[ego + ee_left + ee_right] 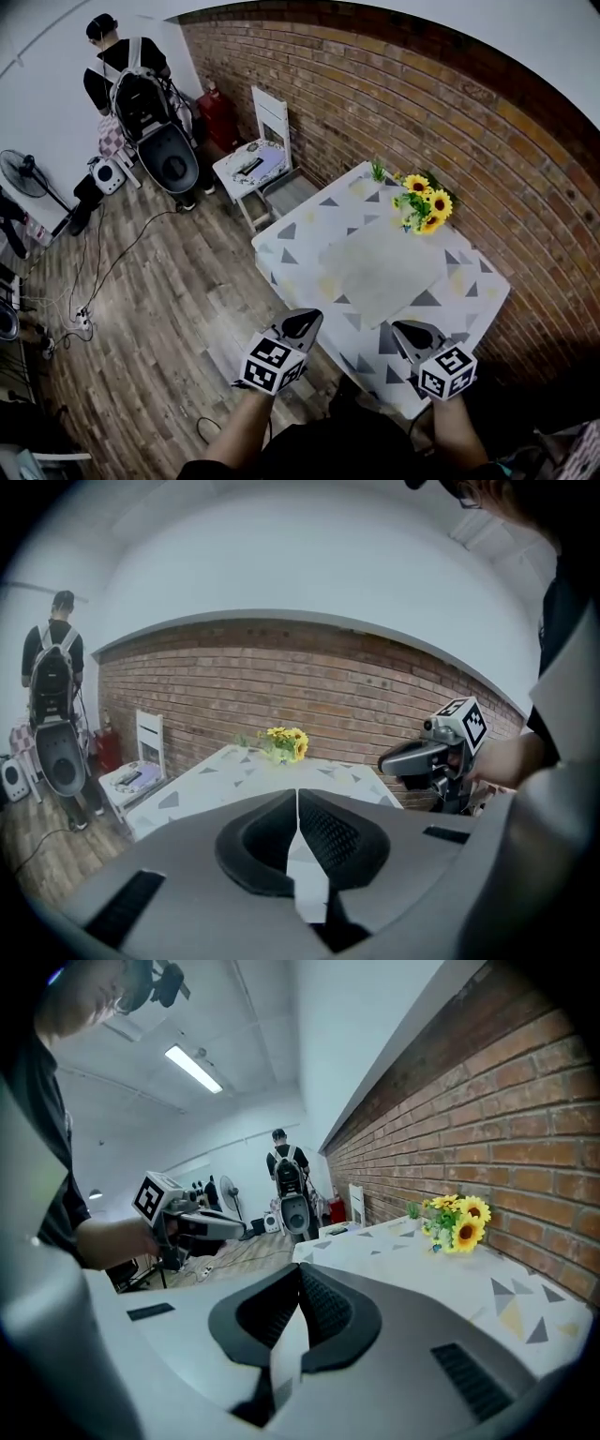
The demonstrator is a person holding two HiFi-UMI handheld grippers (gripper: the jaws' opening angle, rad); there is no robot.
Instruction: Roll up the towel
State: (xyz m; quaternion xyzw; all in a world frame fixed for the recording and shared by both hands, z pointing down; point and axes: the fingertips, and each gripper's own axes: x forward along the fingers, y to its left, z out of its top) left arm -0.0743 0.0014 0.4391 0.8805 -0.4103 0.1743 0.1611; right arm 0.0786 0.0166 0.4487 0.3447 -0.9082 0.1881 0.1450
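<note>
A pale grey towel [386, 265] lies flat in the middle of the white table [473, 309] with grey triangle print. My left gripper [302, 324] hovers at the table's near left edge, short of the towel, its jaws shut with nothing between them. My right gripper [410, 334] hangs over the near part of the table, also shut and empty. In the left gripper view the closed jaws [297, 803] point toward the table [202, 785], and the right gripper [419, 757] shows at the right. The right gripper view shows its closed jaws [300, 1279] and the left gripper [202, 1226].
A vase of sunflowers [424, 203] stands at the table's far edge by the brick wall [394, 103]. A white chair [258, 159] sits beyond the table's left corner. A person with a backpack [131, 80] stands far left among a fan [23, 173] and floor cables [80, 314].
</note>
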